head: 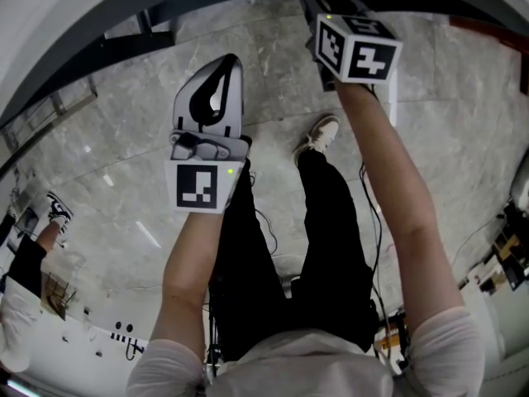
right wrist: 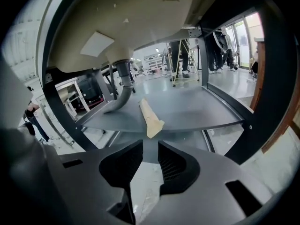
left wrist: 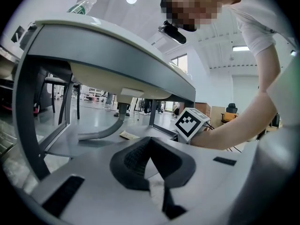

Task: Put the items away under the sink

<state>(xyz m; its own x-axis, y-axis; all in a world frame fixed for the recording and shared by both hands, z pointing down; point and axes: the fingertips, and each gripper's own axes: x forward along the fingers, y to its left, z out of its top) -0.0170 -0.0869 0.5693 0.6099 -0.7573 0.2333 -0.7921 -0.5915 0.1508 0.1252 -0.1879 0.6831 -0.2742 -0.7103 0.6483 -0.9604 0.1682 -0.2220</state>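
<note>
We see one item (right wrist: 151, 117): a flat tan strip with a toothed near end, lying flat on the gray shelf (right wrist: 197, 111) under the sink (right wrist: 126, 18). In the right gripper view it runs from 11 o'clock to 5 o'clock. Its toothed end reaches the shelf's front edge, at 3 o'clock from the curved drain pipe (right wrist: 121, 90). The left gripper view shows the item (left wrist: 126, 135) small, near centre.

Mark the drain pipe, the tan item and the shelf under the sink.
drain pipe (right wrist: 124, 81), right gripper view, on its upright grey stretch.
tan item (right wrist: 149, 117), right gripper view, middle of its length.
shelf (right wrist: 197, 109), right gripper view, bare top right of the item.
</note>
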